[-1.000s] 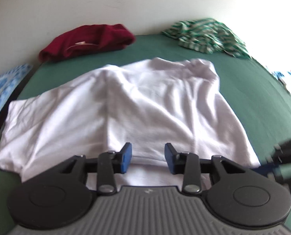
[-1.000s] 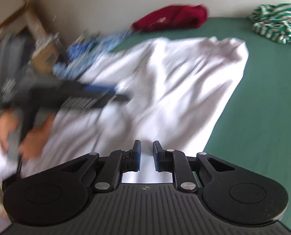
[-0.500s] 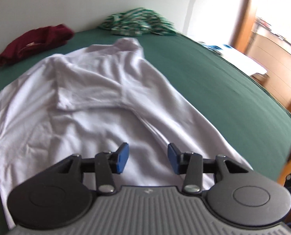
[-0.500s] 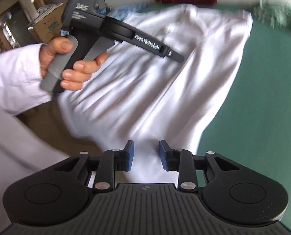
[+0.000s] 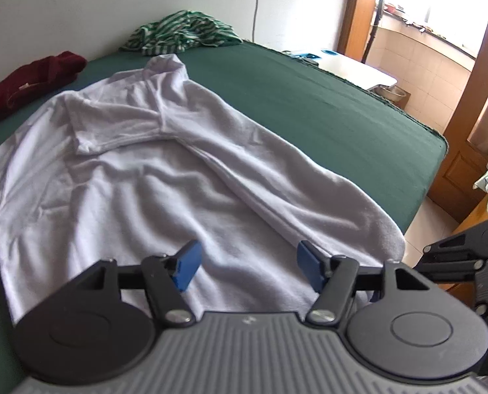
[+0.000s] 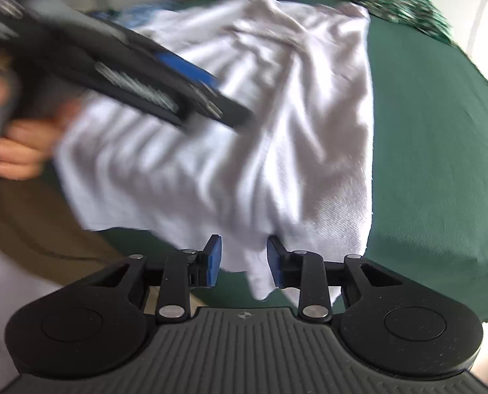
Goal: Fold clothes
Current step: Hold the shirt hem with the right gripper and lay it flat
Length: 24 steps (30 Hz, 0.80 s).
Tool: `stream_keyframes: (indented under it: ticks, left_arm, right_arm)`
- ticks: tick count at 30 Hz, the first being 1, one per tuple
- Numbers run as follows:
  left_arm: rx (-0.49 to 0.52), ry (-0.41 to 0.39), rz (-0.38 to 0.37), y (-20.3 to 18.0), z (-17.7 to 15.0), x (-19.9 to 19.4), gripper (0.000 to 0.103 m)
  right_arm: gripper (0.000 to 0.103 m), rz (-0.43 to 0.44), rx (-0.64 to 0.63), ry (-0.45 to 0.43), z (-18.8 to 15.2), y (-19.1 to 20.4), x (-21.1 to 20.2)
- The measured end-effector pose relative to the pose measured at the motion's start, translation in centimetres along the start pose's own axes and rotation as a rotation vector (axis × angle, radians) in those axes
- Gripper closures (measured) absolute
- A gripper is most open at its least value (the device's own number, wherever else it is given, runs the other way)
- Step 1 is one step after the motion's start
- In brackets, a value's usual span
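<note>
So the left gripper has its jaws spread wide and opening further, blue pads clear of the cloth, nothing pinched between them. It hangs over the near hem of the white T-shirt, tilted down at it.

The right gripper sits at a smaller gap, jaws parted. A drooping corner of the white T-shirt hangs down right in the gap between its blue pads, but from this angle I honestly can't tell whether the pads are pressing on it or the fabric is just dangling there. In the left wrist view the right gripper pokes in at the far right edge, just beside the bed's corner.

The shirt itself lies spread out and rumpled on the green bedsheet, its near edge at the front of the bed, one sleeve folded in across the body and the right side doubled over in a long fold.

In the right wrist view the left gripper shows up blurred above the shirt, with a person's hand around its handle.

Further back by the wall: a dark red garment on the left and a green-and-white striped garment to the right of it, both well apart from the shirt. A wooden door frame stands past the bed's far right side.
</note>
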<state>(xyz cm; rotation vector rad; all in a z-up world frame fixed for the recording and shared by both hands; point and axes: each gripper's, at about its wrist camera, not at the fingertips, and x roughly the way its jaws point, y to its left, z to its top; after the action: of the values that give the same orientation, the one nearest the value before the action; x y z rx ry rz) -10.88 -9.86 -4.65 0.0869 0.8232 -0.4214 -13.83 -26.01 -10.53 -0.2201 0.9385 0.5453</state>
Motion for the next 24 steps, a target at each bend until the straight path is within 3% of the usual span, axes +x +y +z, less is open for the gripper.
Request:
stream_keyframes:
  ticks: [1, 2, 3, 9, 11, 16, 19, 21, 22, 24]
  left_arm:
    - [-0.016, 0.000, 0.009, 0.5, -0.1, -0.3, 0.032]
    - [-0.024, 0.000, 0.022, 0.9, -0.3, -0.5, 0.031]
    - [-0.030, 0.001, 0.035, 1.3, -0.5, -0.8, 0.031]
    - [-0.118, 0.033, 0.086, 4.7, -3.9, -3.1, 0.030]
    - [-0.160, 0.021, 0.095, 5.7, -5.1, -4.1, 0.029]
    - [-0.173, 0.025, 0.101, 6.2, -6.6, -5.8, 0.023]
    - [-0.122, 0.042, 0.131, 5.8, -7.4, -6.0, 0.019]
    - [-0.096, 0.044, 0.137, 5.7, -7.8, -6.3, 0.018]
    - [-0.084, 0.045, 0.139, 5.7, -8.1, -6.4, 0.018]
    - [-0.060, 0.053, 0.145, 5.7, -8.3, -6.7, 0.018]
  right_arm:
    - [0.074, -0.022, 0.014, 0.007, -0.3, -0.2, 0.5]
    - [0.095, -0.034, 0.022, 0.013, -0.4, -0.4, 0.9]
    - [0.100, -0.027, 0.027, 0.015, -0.5, -0.5, 0.8]
    - [0.100, 0.160, 0.026, -0.055, -0.3, -0.8, -2.8]
    - [0.100, 0.205, 0.006, -0.044, 0.0, -0.2, -2.3]
    - [0.095, 0.163, -0.080, 0.086, 0.2, 0.9, -0.4]
    - [0.095, 0.170, -0.121, 0.002, 1.7, 0.4, -3.0]
    - [0.086, 0.144, -0.093, -0.083, 3.1, -0.2, -3.9]
    - [0.073, 0.126, -0.074, -0.114, 3.7, -0.4, -4.0]
    - [0.068, 0.079, -0.059, -0.103, 4.5, -0.7, -2.7]
